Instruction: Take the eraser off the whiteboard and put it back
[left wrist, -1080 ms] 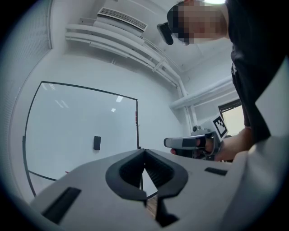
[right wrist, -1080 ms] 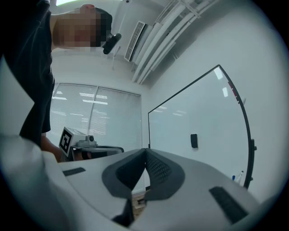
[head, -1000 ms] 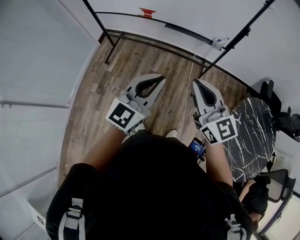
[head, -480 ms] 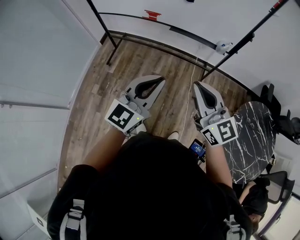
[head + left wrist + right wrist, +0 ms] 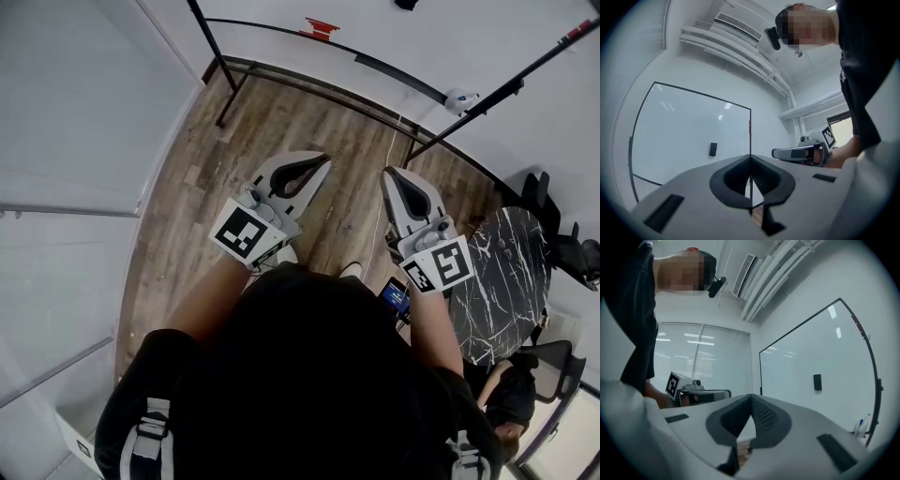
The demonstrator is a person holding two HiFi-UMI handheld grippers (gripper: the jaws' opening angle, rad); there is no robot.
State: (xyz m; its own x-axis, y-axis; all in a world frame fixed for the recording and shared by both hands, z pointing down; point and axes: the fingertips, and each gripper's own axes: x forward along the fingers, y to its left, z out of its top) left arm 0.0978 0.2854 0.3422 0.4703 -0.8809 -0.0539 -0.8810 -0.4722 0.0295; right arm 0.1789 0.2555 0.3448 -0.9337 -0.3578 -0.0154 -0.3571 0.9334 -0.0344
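A small black eraser (image 5: 713, 149) sticks on the whiteboard (image 5: 684, 131), well ahead of both grippers; the right gripper view shows the eraser (image 5: 817, 382) on the same board (image 5: 811, 343). From the head view the board's foot rail (image 5: 281, 36) runs across the top. My left gripper (image 5: 323, 159) and right gripper (image 5: 387, 173) are held side by side over the wooden floor, pointing level at the board. Both are shut with nothing between the jaws: the left gripper's (image 5: 750, 158) tips meet, as do the right gripper's (image 5: 751, 395).
A black marble table (image 5: 502, 281) and an office chair (image 5: 553, 361) stand at the right. White panels (image 5: 75, 141) line the left side. A cable (image 5: 380, 202) lies on the floor. Markers (image 5: 861, 425) sit at the board's lower right. A red item (image 5: 322, 28) sits by the board's rail.
The person has walked nearer to the whiteboard, so its rail has slid up in the head view. Both grippers came along, still shut and side by side.
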